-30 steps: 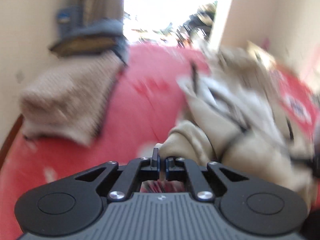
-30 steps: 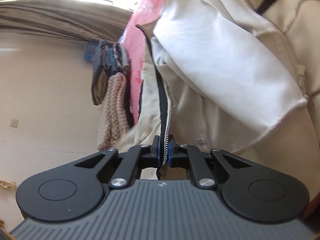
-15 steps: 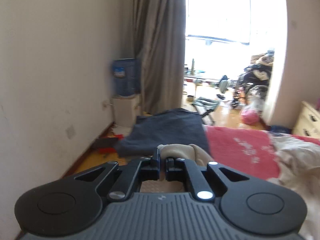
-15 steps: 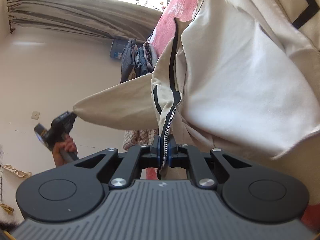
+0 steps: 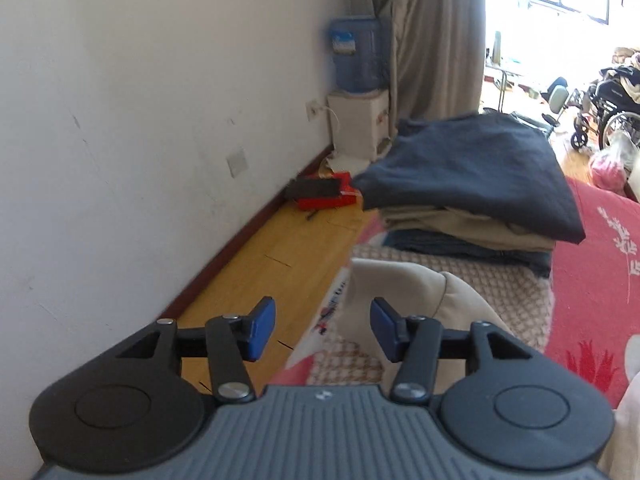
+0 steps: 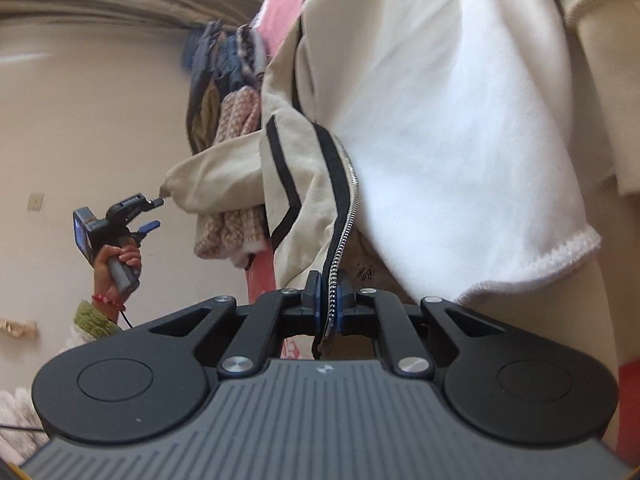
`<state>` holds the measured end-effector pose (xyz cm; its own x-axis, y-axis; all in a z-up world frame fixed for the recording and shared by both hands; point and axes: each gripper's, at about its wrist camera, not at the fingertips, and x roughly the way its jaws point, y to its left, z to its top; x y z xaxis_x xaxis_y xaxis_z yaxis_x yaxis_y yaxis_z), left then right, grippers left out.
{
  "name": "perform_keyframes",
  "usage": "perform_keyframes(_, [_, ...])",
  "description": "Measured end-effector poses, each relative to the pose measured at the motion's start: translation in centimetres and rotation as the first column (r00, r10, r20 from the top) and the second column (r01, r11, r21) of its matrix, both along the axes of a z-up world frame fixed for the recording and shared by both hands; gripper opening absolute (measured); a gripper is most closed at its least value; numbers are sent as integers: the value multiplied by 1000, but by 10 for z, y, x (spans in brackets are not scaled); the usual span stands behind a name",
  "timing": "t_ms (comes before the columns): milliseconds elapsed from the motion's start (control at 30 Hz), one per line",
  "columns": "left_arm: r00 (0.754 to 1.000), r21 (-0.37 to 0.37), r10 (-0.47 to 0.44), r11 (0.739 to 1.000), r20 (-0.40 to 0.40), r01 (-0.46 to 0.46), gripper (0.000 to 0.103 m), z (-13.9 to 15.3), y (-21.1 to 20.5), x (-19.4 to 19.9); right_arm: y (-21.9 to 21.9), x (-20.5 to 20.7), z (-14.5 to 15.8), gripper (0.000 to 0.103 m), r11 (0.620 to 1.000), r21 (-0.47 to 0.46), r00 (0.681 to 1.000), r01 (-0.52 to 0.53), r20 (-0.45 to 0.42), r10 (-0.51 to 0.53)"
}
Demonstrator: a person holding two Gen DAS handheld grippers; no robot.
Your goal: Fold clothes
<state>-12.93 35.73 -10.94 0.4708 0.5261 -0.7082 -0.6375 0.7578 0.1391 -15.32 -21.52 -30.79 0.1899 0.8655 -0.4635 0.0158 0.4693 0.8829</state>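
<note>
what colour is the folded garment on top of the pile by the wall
Dark navy blue garment; it shows best in the left wrist view.

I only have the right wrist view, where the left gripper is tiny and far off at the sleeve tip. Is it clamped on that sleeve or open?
Observer: The left gripper is open, pads wide apart. The sleeve cuff of the jacket lies between and ahead of them, unclamped.
Operator: What is beside the cuff on the wall side?
Observer: The bed's edge runs close by there, with bare wood floor below it.
</note>
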Motion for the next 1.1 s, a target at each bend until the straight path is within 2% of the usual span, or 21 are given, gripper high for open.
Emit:
perform_keyframes(67, [999, 13, -43, 999, 0, 43, 55, 13, -24, -18, -1, -2, -5, 5, 1000, 22, 999, -13, 38, 12])
perform_keyframes(133, [987, -17, -159, 987, -30, 158, 58, 16, -63, -39, -4, -4, -11, 5, 999, 50, 997, -18, 71, 15])
perform_keyframes(167, [973, -53, -225, 974, -49, 222, 60, 13, -90, -52, -10, -12, -19, 5, 997, 74, 997, -25, 80, 19])
perform_keyframes(200, [954, -99, -290, 954, -72, 282, 60, 5, -120, -64, -15, -15, -22, 5, 996, 84, 996, -29, 83, 22])
perform_keyframes(267, [901, -210, -418, 897, -115, 390, 61, -16, -182, -91, -23, -17, -24, 5, 995, 95, 994, -39, 103, 29])
perform_keyframes(333, [847, -301, -509, 840, -151, 451, 61, -40, -241, -120, -31, -16, -23, 5, 994, 96, 990, -49, 134, 36])
perform_keyframes(400, [791, -362, -583, 789, -186, 496, 61, -64, -298, -149, -42, -16, -23, 5, 990, 140, 989, -37, 149, 16])
perform_keyframes(500, [727, -389, -646, 747, -233, 539, 61, -90, -359, -180, -61, -15, -27, 5, 981, 195, 990, -7, 139, -20])
perform_keyframes(633, [659, -327, -670, 743, -342, 584, 63, -111, -412, -189, -68, -8, -30, 5, 967, 255, 994, -2, 109, -26])
perform_keyframes(767, [661, -303, -654, 756, -368, 580, 65, -129, -442, -177, -71, 0, -32, 5, 947, 320, 997, -6, 81, -21])
perform_keyframes(867, [685, -243, -623, 781, -378, 576, 65, -149, -448, -171, -69, 2, -24, 5, 942, 334, 995, -37, 103, 2])
perform_keyframes(900, [699, -227, -608, 792, -376, 567, 65, -158, -448, -169, -70, 1, -20, 5, 940, 339, 994, -40, 111, 3])
perform_keyframes(1033, [789, -198, -518, 855, -329, 478, 63, -186, -442, -165, -72, -2, -3, 5, 934, 355, 990, -46, 144, -6])
perform_keyframes(1100, [823, -199, -492, 870, -284, 451, 62, -193, -435, -168, -74, -6, 8, 5, 934, 354, 986, -39, 164, -21])
